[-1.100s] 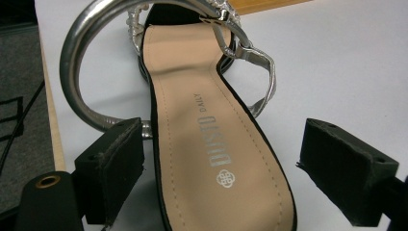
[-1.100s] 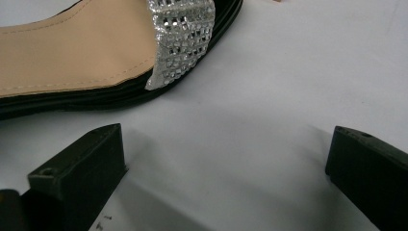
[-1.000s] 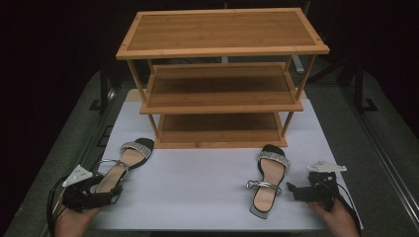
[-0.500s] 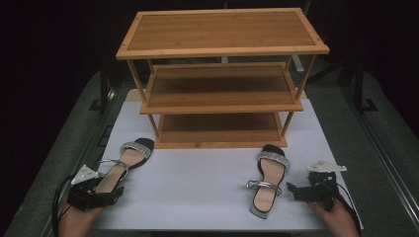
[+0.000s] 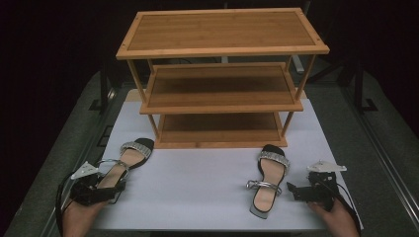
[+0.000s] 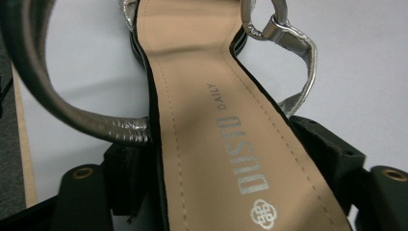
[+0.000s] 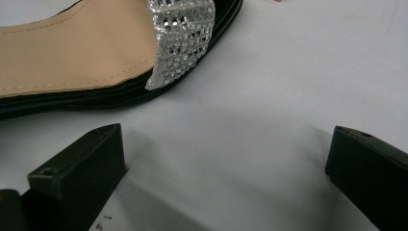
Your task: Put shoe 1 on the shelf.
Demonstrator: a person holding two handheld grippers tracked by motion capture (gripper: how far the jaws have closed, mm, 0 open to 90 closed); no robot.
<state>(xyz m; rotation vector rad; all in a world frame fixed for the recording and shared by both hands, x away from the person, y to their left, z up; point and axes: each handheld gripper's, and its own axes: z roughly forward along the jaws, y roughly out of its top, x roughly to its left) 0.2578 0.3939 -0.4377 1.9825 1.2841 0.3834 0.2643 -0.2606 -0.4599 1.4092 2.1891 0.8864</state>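
Since the earlier frame: left gripper point(image 5: 111, 190) has closed in around the heel of the left sandal point(image 5: 123, 160), jaws just now narrowing.

Count: two sandals, two grippers, one three-tier wooden rack point(image 5: 222, 74). Left sandal lies on the white mat point(image 5: 197, 173), long axis running toe-up-right toward the rack, heel between the jaws; whether the pads press it cannot be told. Right sandal point(image 5: 268, 178) points toe toward the rack, just left of the right gripper point(image 5: 292, 190), whose jaws stand wide and empty.

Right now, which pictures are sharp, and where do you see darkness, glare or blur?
High view: the room behind the wooden rack is nearly black, the white mat evenly lit. Left gripper view: the sandal insole is sharp, with glare on the silver strap. Right gripper view: the jaws look soft, the rhinestone band glitters.
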